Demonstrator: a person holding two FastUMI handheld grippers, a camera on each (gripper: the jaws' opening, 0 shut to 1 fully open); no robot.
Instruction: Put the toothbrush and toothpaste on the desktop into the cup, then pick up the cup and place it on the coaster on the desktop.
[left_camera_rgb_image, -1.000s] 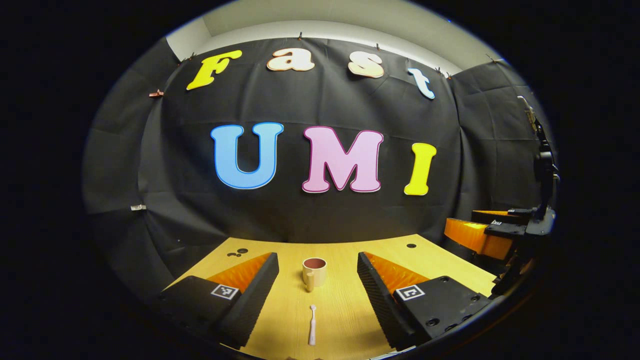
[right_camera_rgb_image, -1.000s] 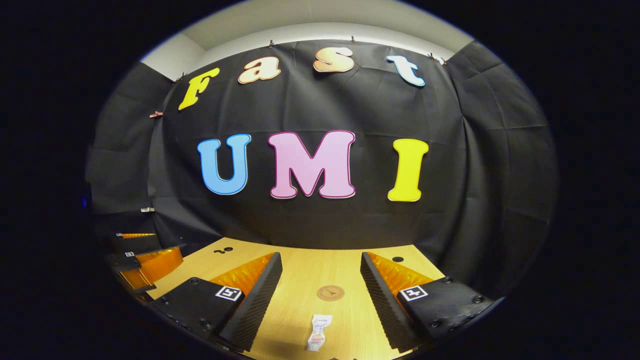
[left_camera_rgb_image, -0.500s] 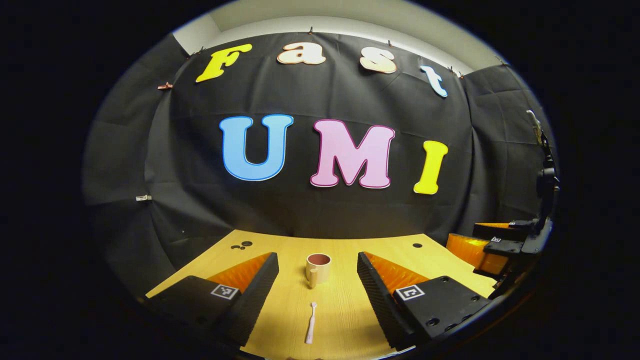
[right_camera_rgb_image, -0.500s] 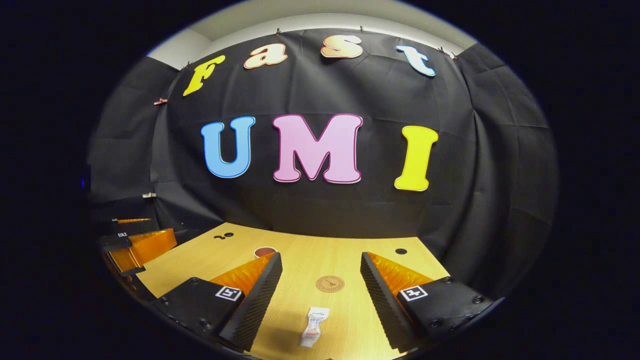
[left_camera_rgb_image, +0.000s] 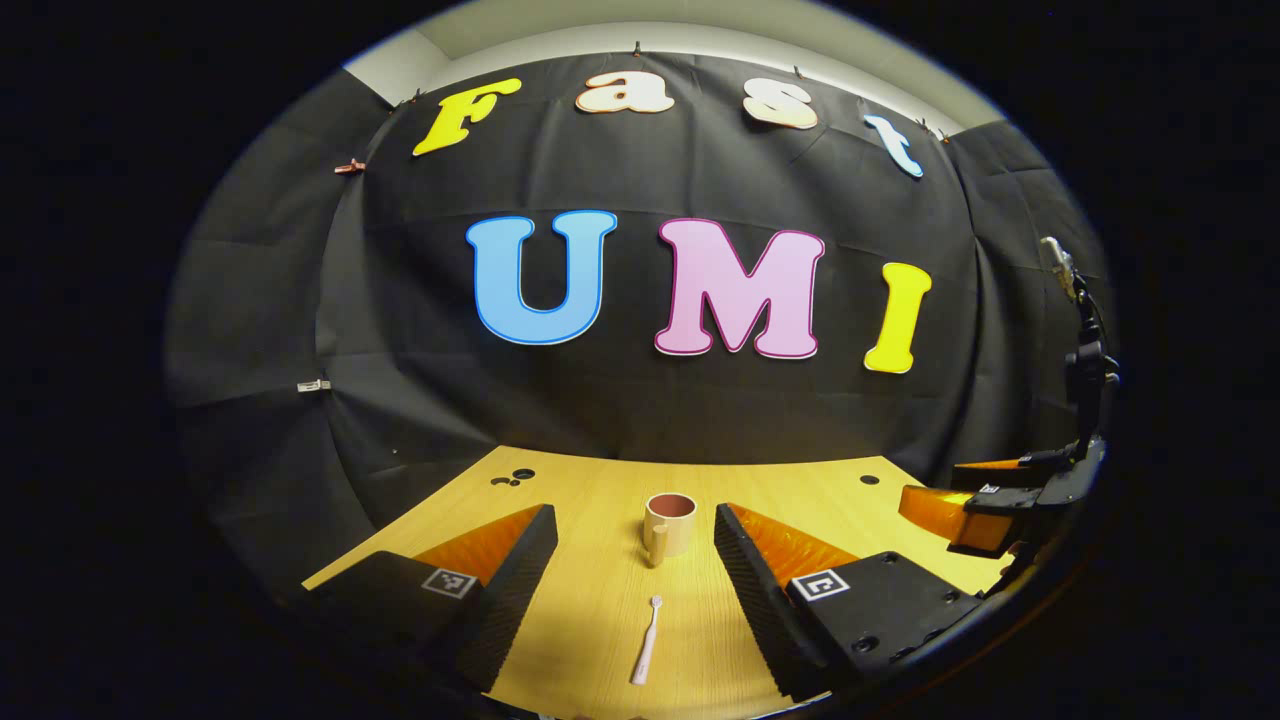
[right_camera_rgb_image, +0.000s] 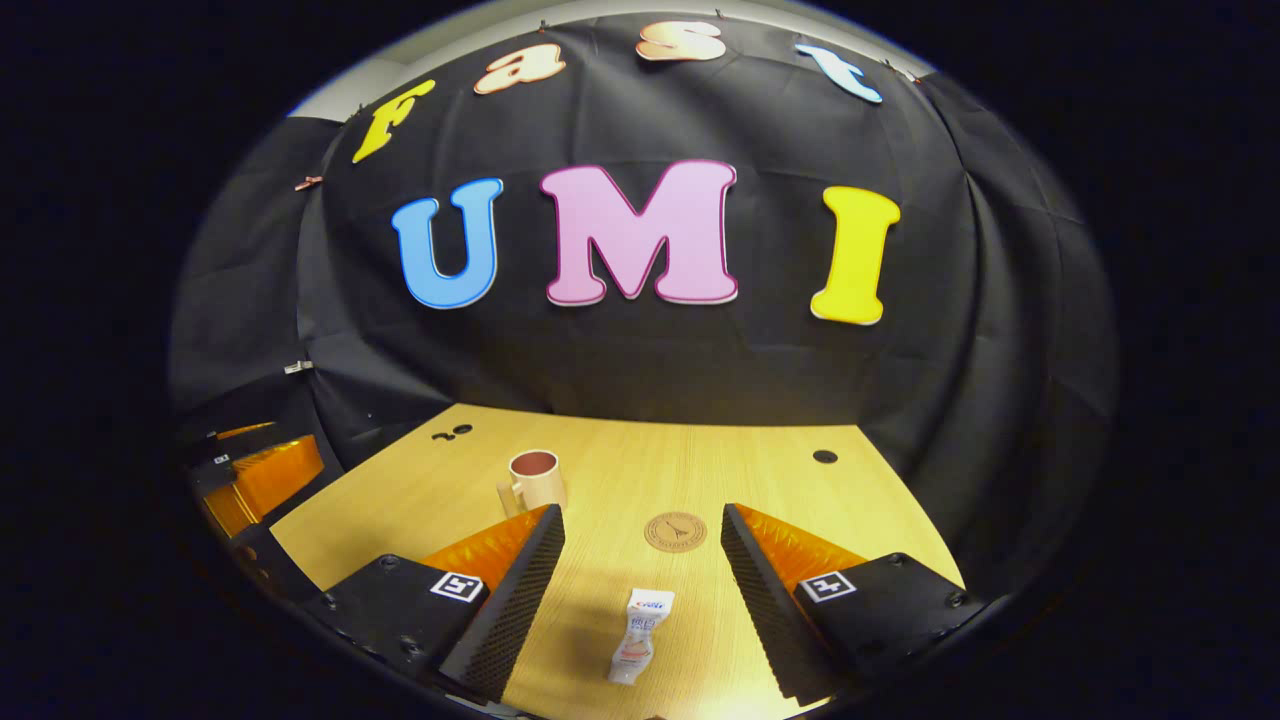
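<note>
Toothbrush (left_camera_rgb_image: 646, 653) lies flat on the wooden desktop (left_camera_rgb_image: 600, 600) in the left gripper view, bristle end pointing away toward the cup (left_camera_rgb_image: 668, 524), which stands upright a little farther back with its handle facing the camera. The left gripper (left_camera_rgb_image: 635, 590) hovers with its fingers spread wide, the toothbrush lying between them and touched by neither. In the right gripper view, the toothpaste (right_camera_rgb_image: 640, 648) tube lies between the parted fingers of the right gripper (right_camera_rgb_image: 640, 590), which grips nothing. Beyond the tube sits the round coaster (right_camera_rgb_image: 675, 531), bare, with the cup off to its left, well apart from it.
</note>
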